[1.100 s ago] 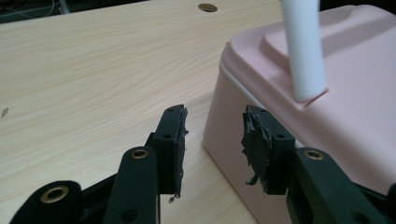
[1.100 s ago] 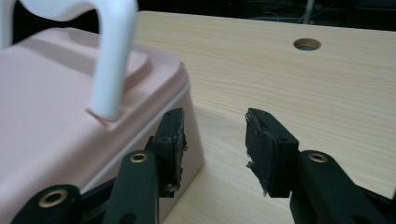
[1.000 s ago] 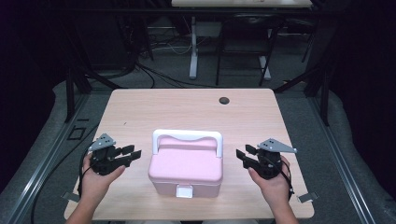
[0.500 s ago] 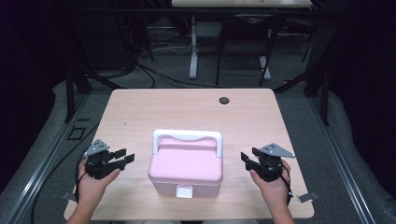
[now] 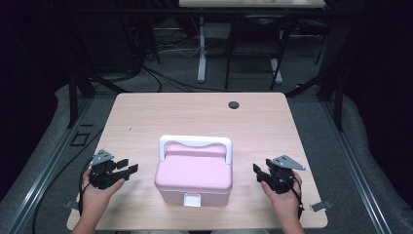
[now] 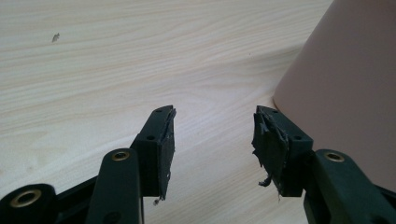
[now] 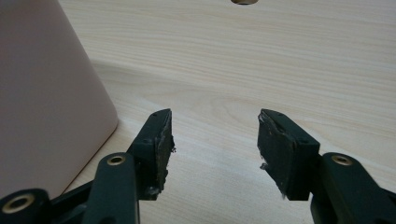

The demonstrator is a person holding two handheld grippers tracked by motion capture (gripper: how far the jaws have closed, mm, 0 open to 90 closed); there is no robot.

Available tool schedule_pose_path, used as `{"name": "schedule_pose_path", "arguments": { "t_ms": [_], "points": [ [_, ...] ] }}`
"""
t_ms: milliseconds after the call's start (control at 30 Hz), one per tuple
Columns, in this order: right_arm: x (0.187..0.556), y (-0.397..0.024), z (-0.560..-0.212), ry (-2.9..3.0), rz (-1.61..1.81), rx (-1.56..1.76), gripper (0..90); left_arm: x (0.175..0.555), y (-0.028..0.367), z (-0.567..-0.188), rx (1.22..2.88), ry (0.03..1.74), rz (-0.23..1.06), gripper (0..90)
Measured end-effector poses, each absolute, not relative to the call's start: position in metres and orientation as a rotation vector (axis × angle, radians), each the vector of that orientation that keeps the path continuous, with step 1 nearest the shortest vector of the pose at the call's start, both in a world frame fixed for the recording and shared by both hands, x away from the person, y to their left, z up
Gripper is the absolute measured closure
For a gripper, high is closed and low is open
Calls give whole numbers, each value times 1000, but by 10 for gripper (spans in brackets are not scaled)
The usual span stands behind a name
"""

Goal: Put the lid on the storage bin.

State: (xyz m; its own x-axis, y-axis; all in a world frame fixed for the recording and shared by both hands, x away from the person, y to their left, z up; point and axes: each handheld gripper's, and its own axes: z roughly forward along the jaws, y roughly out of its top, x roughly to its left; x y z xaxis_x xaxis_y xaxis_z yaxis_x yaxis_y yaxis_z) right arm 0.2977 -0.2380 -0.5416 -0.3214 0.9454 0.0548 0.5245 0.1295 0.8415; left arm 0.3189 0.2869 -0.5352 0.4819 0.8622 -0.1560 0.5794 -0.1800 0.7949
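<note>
**Both grippers sink to the table beside the pink box, jaws spread**

Pale wood table (image 5: 146, 117) under a dark room of cables and stands carries one main thing: a pink lidded box (image 5: 194, 175) with a white handle (image 5: 195, 143) folded toward the far side and a white latch (image 5: 192, 199) on its front wall. It sits close to the near edge, about midway between the left and right edges. A small dark round spot (image 5: 234, 105) lies well apart, toward the far edge.

Compared with a second ago, both hands are lower and nearer the near edge. The left gripper (image 5: 127, 165) now sits just off the box's left wall, the right gripper (image 5: 257, 171) just off its right wall, each aimed inward at the box. Neither touches it.

The left gripper's jaws have spread to their widest and nothing lies between them; in the left gripper view (image 6: 212, 130) only bare wood shows in the gap, with the pink wall (image 6: 345, 79) off to one side. The right gripper's jaws have just been opening as well, and in the right gripper view (image 7: 214, 128) they stand apart over bare table, the box wall (image 7: 46, 102) beside them.

The box has not shifted. Judging by this, the work is at its approach: the grippers look set to close in on the box from both sides, and no grip is made yet.
</note>
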Motion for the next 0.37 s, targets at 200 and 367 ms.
{"name": "schedule_pose_path", "arguments": {
  "t_ms": [200, 367],
  "points": [
    [300, -237, -545, 1921, 1087, 1409, 428, 321, 289, -537, 1874, 1216, 411, 488],
    [302, -237, -548, 1912, 1078, 1417, 407, 323, 287, -538, 1862, 1197, 408, 484]
  ]
}}
